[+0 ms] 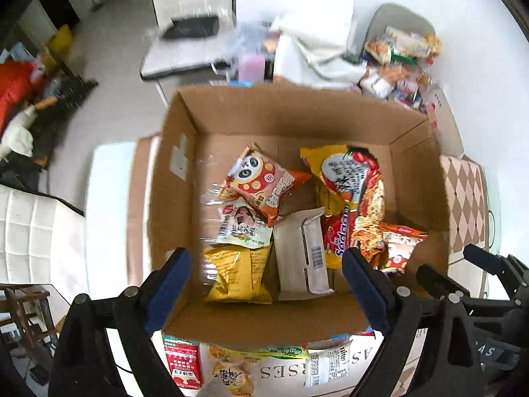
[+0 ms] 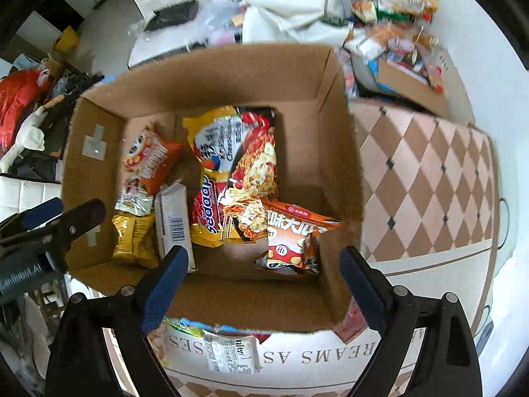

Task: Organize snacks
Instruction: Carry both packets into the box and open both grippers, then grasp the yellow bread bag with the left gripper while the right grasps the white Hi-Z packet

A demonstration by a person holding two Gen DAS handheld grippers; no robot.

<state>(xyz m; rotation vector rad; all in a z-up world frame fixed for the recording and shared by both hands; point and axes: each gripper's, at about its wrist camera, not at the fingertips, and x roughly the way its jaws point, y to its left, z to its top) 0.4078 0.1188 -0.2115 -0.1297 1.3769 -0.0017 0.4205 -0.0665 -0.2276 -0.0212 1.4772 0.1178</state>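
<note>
An open cardboard box [image 1: 297, 112] holds several snacks. Among them are an orange panda bag [image 1: 264, 185], a yellow bag [image 1: 236, 273], a beige pack [image 1: 302, 254], a red noodle pack [image 1: 353, 182] and a small orange bag [image 1: 400, 248]. My left gripper [image 1: 267, 254] hangs open above the box's near left part, nothing between its blue pads. My right gripper [image 2: 263, 253] is open too, empty, over the box's [image 2: 205, 79] near right corner, above the small orange bag [image 2: 291, 241]. Each gripper shows at the edge of the other's view: the right gripper [image 1: 446, 261], the left gripper [image 2: 77, 206].
Loose packets lie on the table just in front of the box: a red packet [image 1: 182, 360] and a white packet [image 2: 231, 352]. A pile of snacks [image 1: 403, 53] sits behind the box at the right. A checkered tablecloth [image 2: 429, 172] covers the table. White chairs [image 1: 185, 49] stand beyond.
</note>
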